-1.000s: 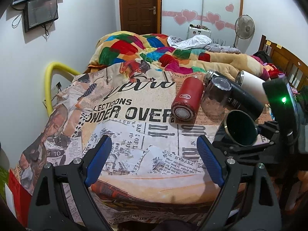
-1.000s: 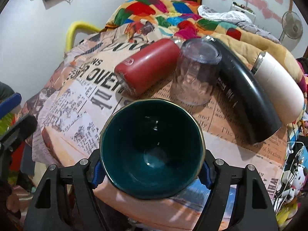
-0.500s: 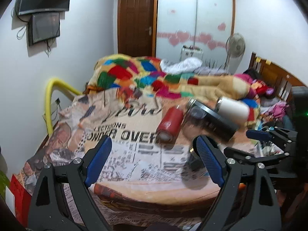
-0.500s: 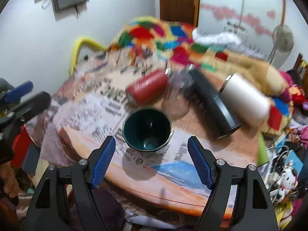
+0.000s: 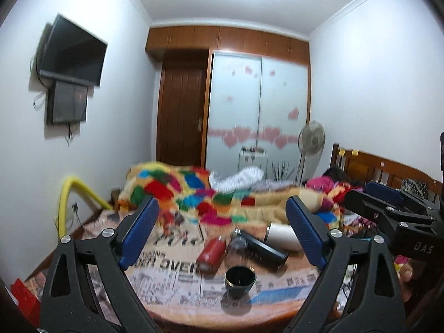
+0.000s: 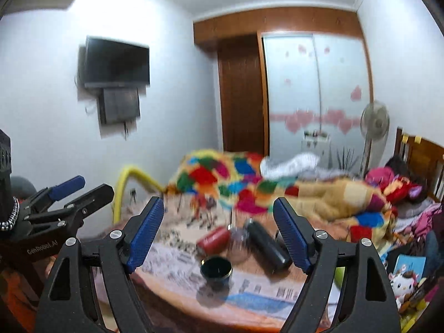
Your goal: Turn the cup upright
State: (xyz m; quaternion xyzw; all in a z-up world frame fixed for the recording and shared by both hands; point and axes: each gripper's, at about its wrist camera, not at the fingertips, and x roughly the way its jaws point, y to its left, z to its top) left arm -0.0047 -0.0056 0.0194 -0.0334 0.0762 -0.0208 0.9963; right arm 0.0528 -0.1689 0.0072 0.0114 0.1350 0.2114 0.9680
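The dark green cup (image 5: 240,277) is standing mouth-up near the front edge of the newspaper-covered desk (image 5: 177,302), just in front of the lying red bottle (image 5: 211,253) and the clear glass (image 5: 236,247), apart from both tongs. The left tongs (image 5: 222,236) and right tongs (image 6: 219,234) are gaping wide and holding nothing, well above the desk. By my judgement the flip is done; pulling away cleanly means keeping both tongs high and clear of the cup's rim, avoiding the black flask (image 5: 263,251).
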